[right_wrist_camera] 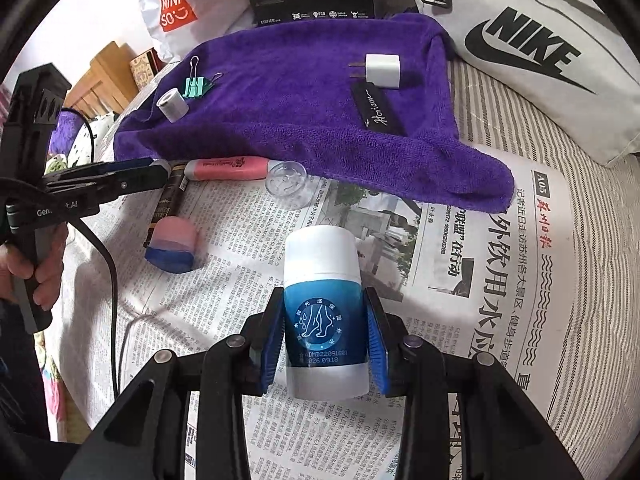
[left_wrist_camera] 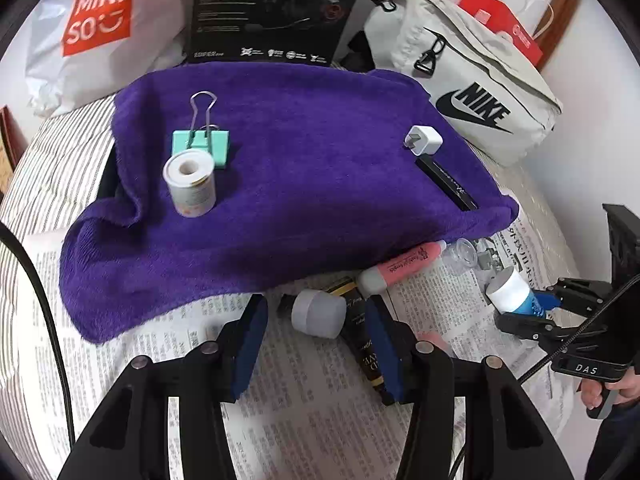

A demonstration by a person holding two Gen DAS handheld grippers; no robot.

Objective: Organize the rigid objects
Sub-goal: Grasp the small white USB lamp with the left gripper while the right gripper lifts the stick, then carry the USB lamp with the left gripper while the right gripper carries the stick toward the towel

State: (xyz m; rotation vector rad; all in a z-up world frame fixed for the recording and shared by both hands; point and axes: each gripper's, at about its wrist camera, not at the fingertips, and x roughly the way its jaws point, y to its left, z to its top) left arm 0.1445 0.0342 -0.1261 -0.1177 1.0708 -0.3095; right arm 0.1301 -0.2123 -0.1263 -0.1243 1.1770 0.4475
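1. The right gripper (right_wrist_camera: 326, 344) is shown closed on the blue-and-white bottle (right_wrist_camera: 324, 316); both blue pads (right_wrist_camera: 272, 344) are pressed against the lower, blue-labelled part of its smooth body. Slippage or tilting is judged likely, since the white cap end projects well beyond the fingertips.
2. The left gripper (left_wrist_camera: 316, 344) is shown partly open, with nothing gripped. The grey-capped stick (left_wrist_camera: 320, 314) lies between and just ahead of its jaws; whether a pad touches it cannot be told. The black-and-gold tube (left_wrist_camera: 366, 344) lies against the right-hand pad, so both could be caught in one closure.
3. A round object of this kind may be rolled away across the newspaper (right_wrist_camera: 500, 280) if it is nudged off-centre.
4. The pink tube (left_wrist_camera: 400, 268) and the clear cap (left_wrist_camera: 462, 256) lie just beyond the left jaws, at the edge of the purple towel (left_wrist_camera: 280, 160), and may be knocked.
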